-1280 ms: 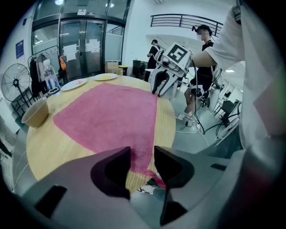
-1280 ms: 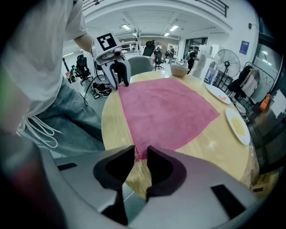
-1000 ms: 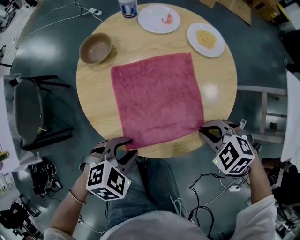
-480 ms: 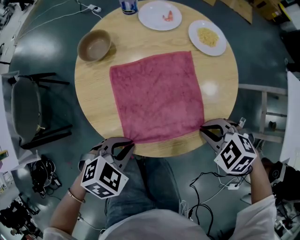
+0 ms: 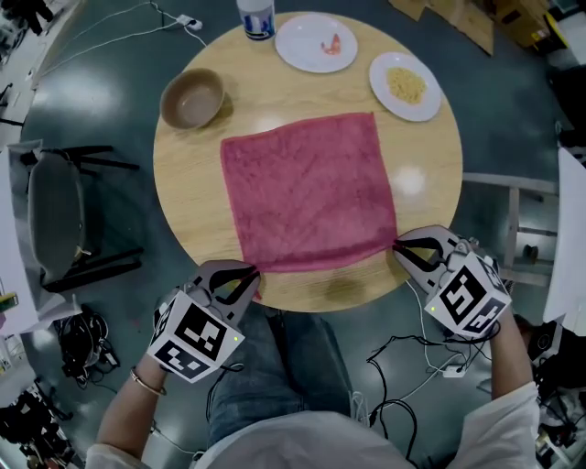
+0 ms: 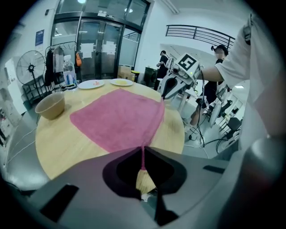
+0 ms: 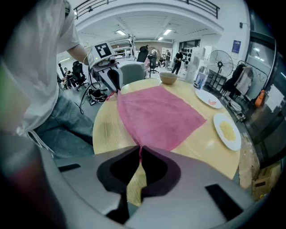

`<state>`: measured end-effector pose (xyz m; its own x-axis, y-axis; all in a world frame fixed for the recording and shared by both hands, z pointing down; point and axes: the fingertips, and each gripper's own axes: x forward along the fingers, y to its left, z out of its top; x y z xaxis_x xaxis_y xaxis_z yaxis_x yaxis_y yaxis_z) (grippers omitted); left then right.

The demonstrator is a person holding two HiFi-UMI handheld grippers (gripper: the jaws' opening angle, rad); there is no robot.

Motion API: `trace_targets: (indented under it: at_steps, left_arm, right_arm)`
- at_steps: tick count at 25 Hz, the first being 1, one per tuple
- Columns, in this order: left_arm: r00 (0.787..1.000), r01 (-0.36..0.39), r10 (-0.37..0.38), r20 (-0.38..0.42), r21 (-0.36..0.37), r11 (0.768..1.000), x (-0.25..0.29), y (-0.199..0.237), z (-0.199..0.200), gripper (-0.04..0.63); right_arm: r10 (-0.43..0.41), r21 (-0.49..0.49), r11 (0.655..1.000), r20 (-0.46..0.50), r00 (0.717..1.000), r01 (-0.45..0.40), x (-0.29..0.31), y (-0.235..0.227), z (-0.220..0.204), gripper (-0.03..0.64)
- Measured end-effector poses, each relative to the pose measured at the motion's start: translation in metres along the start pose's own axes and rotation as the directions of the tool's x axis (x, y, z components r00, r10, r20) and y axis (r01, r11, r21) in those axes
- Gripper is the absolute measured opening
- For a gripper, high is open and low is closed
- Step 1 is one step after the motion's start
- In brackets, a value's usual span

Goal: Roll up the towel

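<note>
- One chair (image 5: pixel 55 220) stands on the floor at far left, apart from the round table (image 5: pixel 188 201).
- At the table's near-left edge, the left gripper (image 5: pixel 247 277) has its jaws together on the towel's near-left corner. Its own view shows a thin pink strip of cloth pinched between the tips of the left gripper (image 6: pixel 143 151). Its marker cube (image 5: pixel 194 336) faces the head camera.
- On the far-left part of the table sits a brown bowl (image 5: pixel 192 98), apart from the towel's far-left corner.
- A bottle (image 5: pixel 255 16) stands at the far edge, between the bowl and the far plate, with only its lower part in view.
- The pink towel (image 5: pixel 309 188) lies spread over the middle of the table, roughly square, its far part flat on the wood. The near hem runs from one gripper to the other, and a shadow falls on the wood just beside it.
- The far plate (image 5: pixel 316 41) carries a small pink morsel. The right plate (image 5: pixel 405 84) holds yellow food. Both are clear of the towel.
- At the near-right edge, the right gripper (image 5: pixel 400 245) is clamped on the towel's near-right corner. Its own view shows the cloth caught where the tips of the right gripper (image 7: pixel 140 151) meet.
- Cables (image 5: pixel 403 366) trail across the floor beside the person's legs, near the right gripper.
</note>
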<state>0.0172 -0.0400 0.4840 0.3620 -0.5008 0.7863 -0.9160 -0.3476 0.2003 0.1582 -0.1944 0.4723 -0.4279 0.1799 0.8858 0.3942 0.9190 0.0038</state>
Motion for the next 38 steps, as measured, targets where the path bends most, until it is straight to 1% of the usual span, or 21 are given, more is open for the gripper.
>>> trace_targets:
  at_steps: [3,6,9,12,14,18,22,24,27,31,33,35,38]
  left_arm:
    - [1.0,-0.015,0.015,0.017,-0.037,0.999,-0.003,0.011,0.008,0.014]
    - [1.0,-0.022,0.023,0.014,-0.071,0.997,-0.002,0.021,0.01,0.014]
    - [1.0,-0.031,0.031,-0.002,-0.089,0.996,0.001,0.027,0.01,0.014]
    - [0.999,-0.039,0.036,-0.025,-0.107,0.993,0.006,0.032,0.008,0.014]
    - [0.999,-0.042,0.037,-0.039,-0.13,0.991,0.01,0.035,0.007,0.014]
    - [0.998,-0.055,0.047,-0.051,-0.178,0.982,0.011,0.039,0.007,0.017]
    - [0.997,-0.07,0.063,-0.042,-0.213,0.974,0.01,0.045,0.008,0.034]
    - [0.997,-0.069,0.063,-0.038,-0.216,0.974,0.01,0.046,0.008,0.059]
    - [0.997,-0.072,0.066,-0.035,-0.204,0.976,0.008,0.048,0.007,0.119]
    - [0.997,-0.075,0.071,-0.024,-0.19,0.979,0.002,0.049,0.008,0.159]
    - [0.997,-0.074,0.073,-0.012,-0.177,0.981,-0.003,0.048,0.012,0.172]
    - [0.996,-0.092,0.093,-0.003,-0.162,0.982,-0.01,0.048,0.018,0.172]
    - [0.989,-0.144,0.148,0.01,-0.165,0.976,-0.019,0.052,0.026,0.134]
  right_arm:
    - [-0.001,0.012,1.0,0.012,1.0,0.001,0.0,-0.007,0.005,0.017]
    - [-0.006,0.023,1.0,0.016,1.0,0.005,0.003,-0.015,0.007,0.017]
    - [-0.002,0.038,0.999,0.016,1.0,0.001,0.006,-0.021,0.01,0.017]
    - [0.001,0.045,0.999,-0.017,1.0,0.0,0.009,-0.027,0.01,0.017]
    - [0.002,0.053,0.999,-0.021,1.0,-0.001,0.013,-0.031,0.009,0.017]
    - [-0.015,0.072,0.997,-0.001,1.0,0.015,0.021,-0.035,0.007,0.017]
    - [-0.043,0.08,0.996,0.005,0.999,0.042,0.024,-0.04,0.008,0.022]
    - [-0.054,0.08,0.995,0.009,0.998,0.053,0.025,-0.042,0.007,0.029]
    - [-0.067,0.084,0.994,0.014,0.998,0.066,0.024,-0.044,0.006,0.057]
    - [-0.08,0.089,0.993,0.025,0.996,0.078,0.02,-0.047,0.006,0.078]
    - [-0.085,0.089,0.993,0.029,0.996,0.082,0.016,-0.048,0.007,0.081]
    - [-0.091,0.09,0.992,0.033,0.995,0.088,0.01,-0.048,0.007,0.081]
    - [-0.097,0.092,0.991,0.036,0.995,0.093,0.002,-0.045,0.007,0.081]
